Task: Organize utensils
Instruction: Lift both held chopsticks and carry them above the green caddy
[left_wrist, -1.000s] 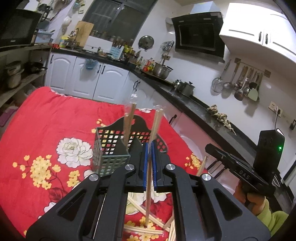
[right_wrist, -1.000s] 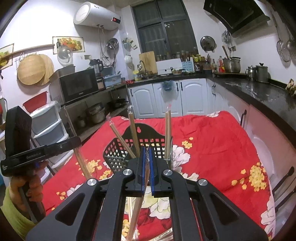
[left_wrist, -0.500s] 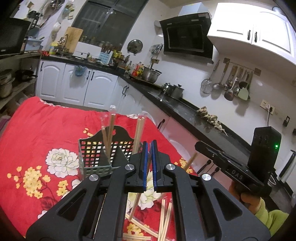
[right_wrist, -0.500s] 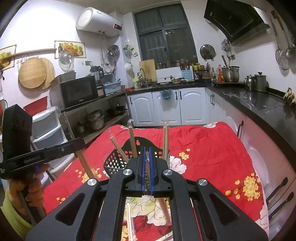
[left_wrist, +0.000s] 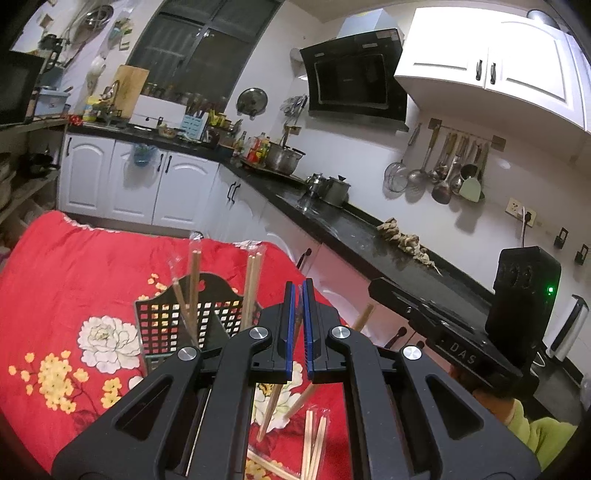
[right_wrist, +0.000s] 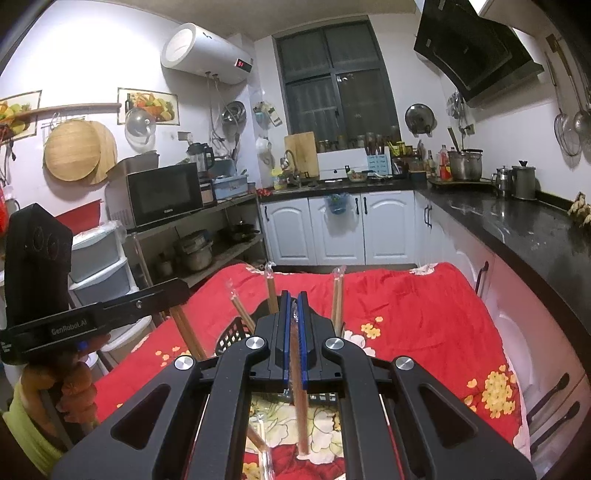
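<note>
My left gripper (left_wrist: 299, 325) is shut on a wooden chopstick (left_wrist: 271, 410) whose lower end hangs below the pads, above the red floral cloth (left_wrist: 55, 277). My right gripper (right_wrist: 293, 332) is shut on a chopstick in a clear sleeve (right_wrist: 302, 424) that hangs straight down. A black mesh basket (left_wrist: 166, 325) stands on the cloth just beyond both grippers, showing in the right wrist view as the basket (right_wrist: 231, 336) behind the fingers. Sleeved chopsticks (left_wrist: 194, 280) stand upright in it. More sleeved chopsticks (left_wrist: 314, 439) lie loose on the cloth below.
A black countertop (left_wrist: 351, 229) with pots runs along the right over white cabinets (right_wrist: 343, 229). A shelf with a microwave (right_wrist: 162, 195) stands to the left. A gloved hand (right_wrist: 74, 387) holds the left gripper's handle at the left edge of the right wrist view.
Both grippers have risen with their chopsticks still clamped. The basket and the loose chopsticks now sit lower in both views, and the left view has swung to the right.
</note>
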